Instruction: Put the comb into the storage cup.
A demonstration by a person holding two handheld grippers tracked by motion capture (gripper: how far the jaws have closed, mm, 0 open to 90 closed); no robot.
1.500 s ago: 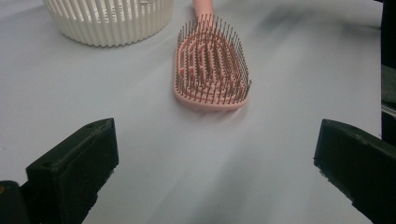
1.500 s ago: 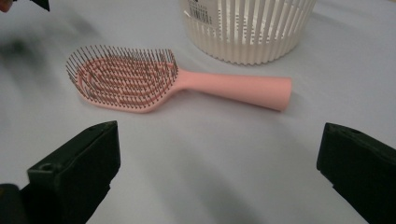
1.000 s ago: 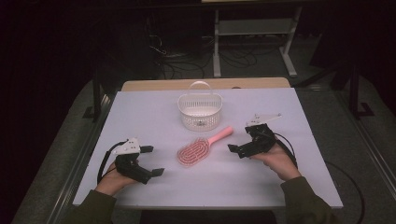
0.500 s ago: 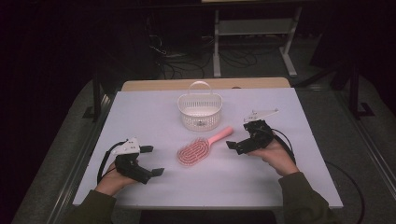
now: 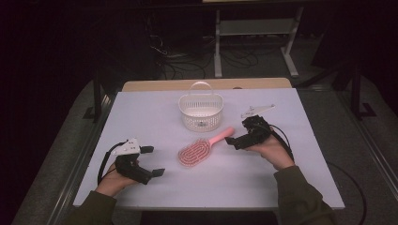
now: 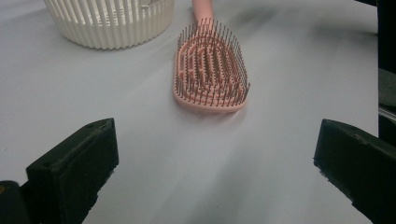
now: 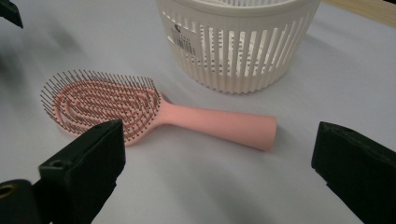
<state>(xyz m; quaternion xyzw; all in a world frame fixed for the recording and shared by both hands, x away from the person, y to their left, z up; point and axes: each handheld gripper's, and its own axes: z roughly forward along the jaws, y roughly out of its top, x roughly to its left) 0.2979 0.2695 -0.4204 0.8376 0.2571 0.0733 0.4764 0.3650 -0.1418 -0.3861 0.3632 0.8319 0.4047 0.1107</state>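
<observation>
A pink hairbrush lies bristles up in the middle of the white table, its handle pointing toward the back right. Just behind it stands a white slatted basket with a handle. My left gripper rests open at the front left, a hand's width from the brush head, which lies ahead of its jaws. My right gripper is open right at the tip of the brush handle. In the right gripper view the handle lies just ahead of the spread jaws, untouched, with the basket beyond.
The white table top ends at a wooden strip at the back. Dark floor, cables and a metal shelf frame lie beyond. Cables trail from both grippers.
My right gripper has slid left and slightly forward, up to the end of the brush handle. The left gripper, the brush and the basket have stayed put.
</observation>
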